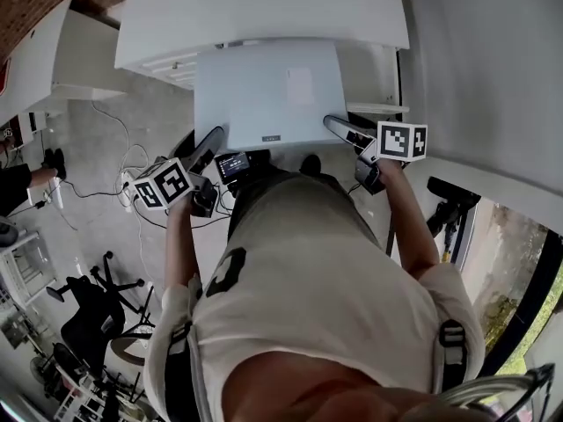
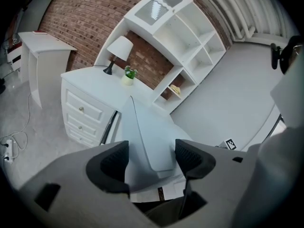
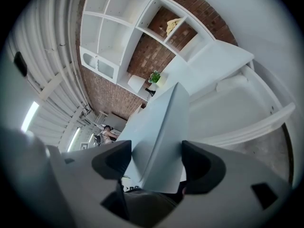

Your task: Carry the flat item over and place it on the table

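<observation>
Black ribbed pads (image 2: 116, 160) of L gripper (image 2: 152, 156) are clamped on the near L edge of the flat item (image 1: 268, 95), a pale blue-grey panel. The panel fills the gap btwn the jaws, which stand wide. R gripper (image 3: 156, 163) is the same: pads pressed on the panel's near R edge, seen edge-on btwn them. L marker cube (image 1: 163, 183) and R marker cube (image 1: 403, 141) sit just behind the jaws.

Panel hangs roughly level btwn the 2 grippers, off the floor, stretching fwd from the jaws, in front of the person's white shirt (image 1: 308, 271).

Straight ahead of both grippers is the white table (image 1: 264, 7) w/ drawers (image 2: 80, 110) on its front. Panel's far edge overlaps the table's near edge in head view; can't tell if it's over the top or short of it.

On the table top beyond L gripper's jaws stand a small white lamp (image 2: 118, 49) & a potted plant (image 2: 128, 75), side by side against a brick wall (image 2: 80, 18). To the R of those is a white shelf unit (image 2: 185, 42).

Down & L of L gripper, cables (image 1: 123, 161) lie on the grey floor (image 1: 88, 130), w/ a black chair (image 1: 88, 315) further back.
</observation>
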`<state>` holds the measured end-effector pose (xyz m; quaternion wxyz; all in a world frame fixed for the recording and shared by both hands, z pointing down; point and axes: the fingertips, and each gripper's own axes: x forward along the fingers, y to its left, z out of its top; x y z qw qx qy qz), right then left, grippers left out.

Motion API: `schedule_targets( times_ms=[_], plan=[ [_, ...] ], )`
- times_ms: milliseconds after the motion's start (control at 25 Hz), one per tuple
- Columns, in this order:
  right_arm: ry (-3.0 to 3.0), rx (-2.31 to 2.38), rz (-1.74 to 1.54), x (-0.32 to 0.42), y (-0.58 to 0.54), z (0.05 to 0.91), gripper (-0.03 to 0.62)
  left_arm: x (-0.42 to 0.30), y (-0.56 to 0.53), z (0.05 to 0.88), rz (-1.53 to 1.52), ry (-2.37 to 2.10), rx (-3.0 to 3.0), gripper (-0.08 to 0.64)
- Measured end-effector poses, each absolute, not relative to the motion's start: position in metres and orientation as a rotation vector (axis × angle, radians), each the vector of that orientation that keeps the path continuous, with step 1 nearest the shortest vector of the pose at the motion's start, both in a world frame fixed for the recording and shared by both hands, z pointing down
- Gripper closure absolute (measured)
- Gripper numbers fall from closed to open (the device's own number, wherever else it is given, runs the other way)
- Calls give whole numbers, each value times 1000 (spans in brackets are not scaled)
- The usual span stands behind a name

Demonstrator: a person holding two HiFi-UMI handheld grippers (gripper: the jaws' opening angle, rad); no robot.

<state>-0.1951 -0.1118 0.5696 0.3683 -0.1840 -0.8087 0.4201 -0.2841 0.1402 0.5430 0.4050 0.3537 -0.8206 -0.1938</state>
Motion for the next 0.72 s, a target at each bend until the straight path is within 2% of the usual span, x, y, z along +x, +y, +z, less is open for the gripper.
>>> schedule_targets(
  times_ms=[720],
  plan=[
    [-1958,-351,1115,-170,-135,609,265,-274,112,605,-486,-1840,814,241]
  ],
)
